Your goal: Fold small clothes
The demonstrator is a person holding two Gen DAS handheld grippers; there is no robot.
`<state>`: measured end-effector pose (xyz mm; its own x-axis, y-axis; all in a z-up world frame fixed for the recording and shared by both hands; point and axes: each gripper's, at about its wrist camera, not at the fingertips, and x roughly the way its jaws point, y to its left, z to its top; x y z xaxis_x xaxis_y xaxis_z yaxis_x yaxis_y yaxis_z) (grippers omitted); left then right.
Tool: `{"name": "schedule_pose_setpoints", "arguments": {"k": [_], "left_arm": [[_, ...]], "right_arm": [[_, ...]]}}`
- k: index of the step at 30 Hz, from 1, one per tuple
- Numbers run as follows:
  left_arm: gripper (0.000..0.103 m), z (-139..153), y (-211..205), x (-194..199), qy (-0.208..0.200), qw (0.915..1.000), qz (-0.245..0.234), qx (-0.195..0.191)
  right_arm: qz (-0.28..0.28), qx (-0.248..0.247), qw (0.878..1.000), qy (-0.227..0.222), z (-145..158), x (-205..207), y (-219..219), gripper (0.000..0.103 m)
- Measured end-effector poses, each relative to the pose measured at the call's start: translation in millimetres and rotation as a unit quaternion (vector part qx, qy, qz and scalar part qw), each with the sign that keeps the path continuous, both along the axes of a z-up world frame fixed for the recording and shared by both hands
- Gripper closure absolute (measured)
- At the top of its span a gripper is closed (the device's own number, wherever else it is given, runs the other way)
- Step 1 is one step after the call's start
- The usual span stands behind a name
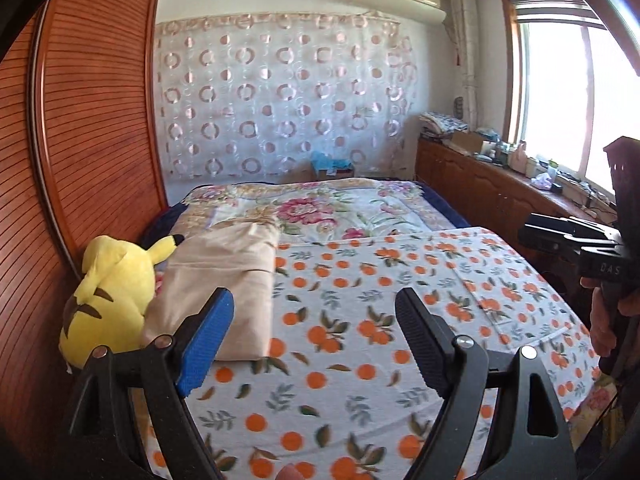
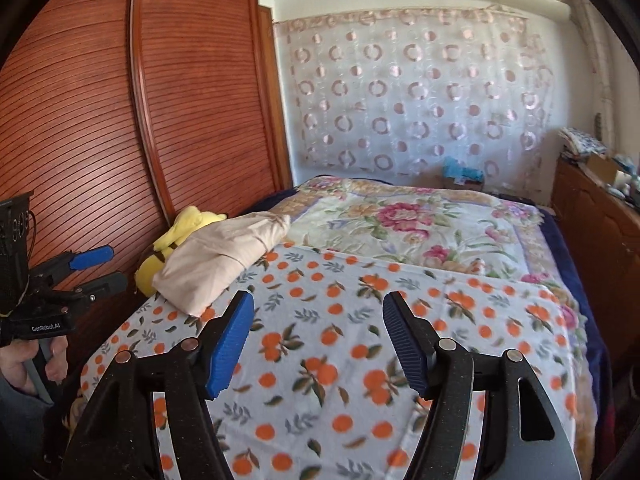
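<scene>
The folded garment (image 1: 224, 284) lies on the near blanket (image 1: 380, 320), left side, beside the plush toy (image 1: 108, 296) further left.

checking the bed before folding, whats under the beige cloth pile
The beige cloth lies on the orange-print blanket, its far end over the floral quilt, beside the yellow plush. Anything beneath it is covered.

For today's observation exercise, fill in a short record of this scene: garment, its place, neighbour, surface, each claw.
garment: beige folded cloth
place: left part of the bed, on the orange-print blanket
neighbour: yellow plush toy, touching the cloth's left side
left claw: open, holding nothing
right claw: open, holding nothing
</scene>
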<state>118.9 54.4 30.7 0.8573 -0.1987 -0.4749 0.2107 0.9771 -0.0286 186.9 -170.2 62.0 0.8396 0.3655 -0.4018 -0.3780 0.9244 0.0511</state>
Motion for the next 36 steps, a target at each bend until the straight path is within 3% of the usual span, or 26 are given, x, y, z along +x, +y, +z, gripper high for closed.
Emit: {"name": "schedule_pose_setpoints", "arguments": {"k": [13,36], "left_arm": [[0.020,21,-61,-35,-0.010,0.9997,-0.020,-0.006],[0.020,25,-75,-52,-0.028,0.9996,-0.008,0.001]], "right_arm": [[-0.092,0.018,0.995,-0.041,17,-95,-30,0.034],[-0.107,0.022,0.993,-0.054,1,-115,-33,0.034]]}}
